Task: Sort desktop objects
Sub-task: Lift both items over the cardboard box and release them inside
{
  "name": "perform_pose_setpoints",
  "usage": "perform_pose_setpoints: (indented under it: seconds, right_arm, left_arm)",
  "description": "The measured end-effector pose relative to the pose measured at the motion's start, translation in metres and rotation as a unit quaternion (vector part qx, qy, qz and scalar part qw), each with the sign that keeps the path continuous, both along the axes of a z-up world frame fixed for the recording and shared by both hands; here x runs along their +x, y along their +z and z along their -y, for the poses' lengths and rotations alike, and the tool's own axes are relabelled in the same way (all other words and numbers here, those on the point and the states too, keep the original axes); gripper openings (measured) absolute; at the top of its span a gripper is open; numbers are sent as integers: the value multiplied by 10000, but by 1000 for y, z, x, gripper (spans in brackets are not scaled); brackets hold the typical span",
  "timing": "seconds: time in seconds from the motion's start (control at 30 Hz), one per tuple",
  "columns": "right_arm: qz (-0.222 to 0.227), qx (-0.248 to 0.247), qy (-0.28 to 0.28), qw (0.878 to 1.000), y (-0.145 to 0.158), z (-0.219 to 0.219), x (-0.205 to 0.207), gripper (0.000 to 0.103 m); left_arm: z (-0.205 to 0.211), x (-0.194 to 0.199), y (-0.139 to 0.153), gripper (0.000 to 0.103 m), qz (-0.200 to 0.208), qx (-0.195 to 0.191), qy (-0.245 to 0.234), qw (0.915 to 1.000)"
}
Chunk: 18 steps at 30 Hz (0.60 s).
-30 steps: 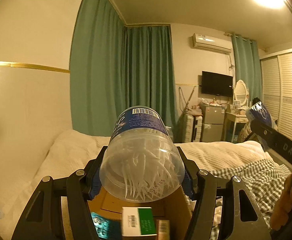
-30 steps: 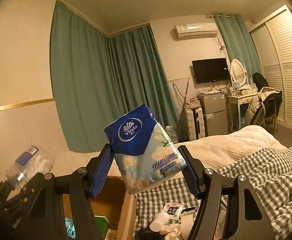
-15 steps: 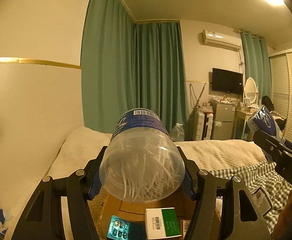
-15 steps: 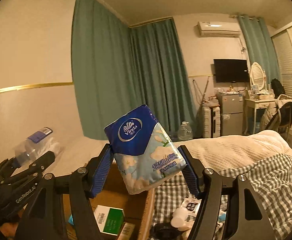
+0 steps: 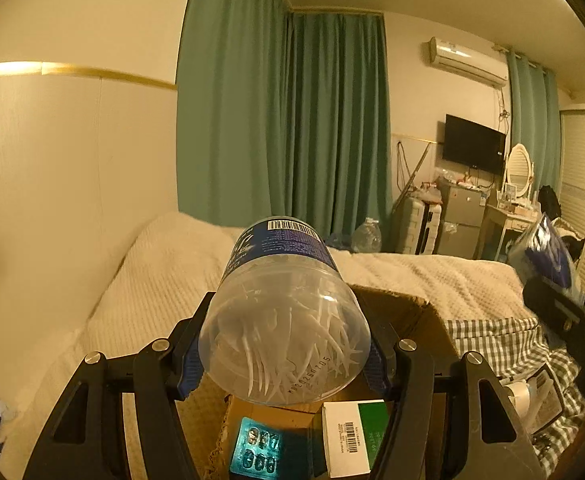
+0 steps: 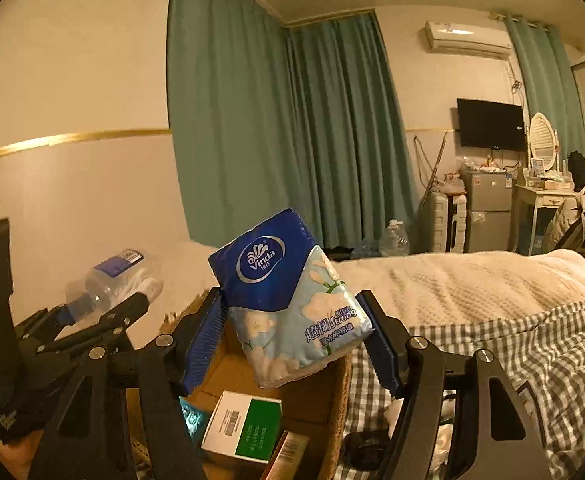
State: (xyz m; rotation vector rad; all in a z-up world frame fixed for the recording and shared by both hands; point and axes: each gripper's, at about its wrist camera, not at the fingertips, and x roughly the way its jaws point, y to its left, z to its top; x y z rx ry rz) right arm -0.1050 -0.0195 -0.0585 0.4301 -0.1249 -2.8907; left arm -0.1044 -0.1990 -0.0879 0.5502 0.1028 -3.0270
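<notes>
Floss-pick jar (image 5: 284, 312), a clear round plastic tub with a blue barcoded label, sits clamped sideways between the blue ribbed pads of your left gripper (image 5: 284, 356), its base toward the lens and white picks tangled inside; its cap end faces away and is hidden from you. Your right gripper (image 6: 292, 336) grips a soft, glossy Vinda tissue pack (image 6: 288, 300), blue on top and pale with flowers below, tilted in the jaws. Both loads hang above an open cardboard box (image 6: 324, 400) that stands on the bed; the grippers' frames cut off most of its rim in each view. Inside it you can see a white-and-green carton (image 6: 244, 428) with a barcode, a shiny teal blister pack (image 5: 258, 452) beside it, and a brown box corner (image 6: 288, 456) cut off at the picture's bottom edge. From the right wrist view the jar appears again at far left, small and blurred, in the left gripper. Beyond the box, a cream knitted blanket (image 5: 164, 276) covers the bed, and a green-checked quilt (image 6: 532, 360) lies to the right with several small items on it, too dark and crowded to identify. Teal curtains (image 5: 284, 120) hang behind.
</notes>
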Motion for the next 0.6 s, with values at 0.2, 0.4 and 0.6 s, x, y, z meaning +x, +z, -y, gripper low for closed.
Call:
perform_pose_setpoints:
  seconds: [0.2, 0.4, 0.6]
  right_arm:
    - [330, 97, 143, 9993, -21, 8, -12, 65]
    - [682, 226, 8, 9974, -47, 10, -27, 65]
    - [1109, 415, 56, 9929, -73, 15, -42, 65]
  left_arm:
    - [-2, -4, -8, 65, 56, -10, -95, 9999]
    - [-6, -10, -17, 65, 179, -13, -206, 9996]
    - [-14, -30, -38, 65, 643, -224, -230, 9974]
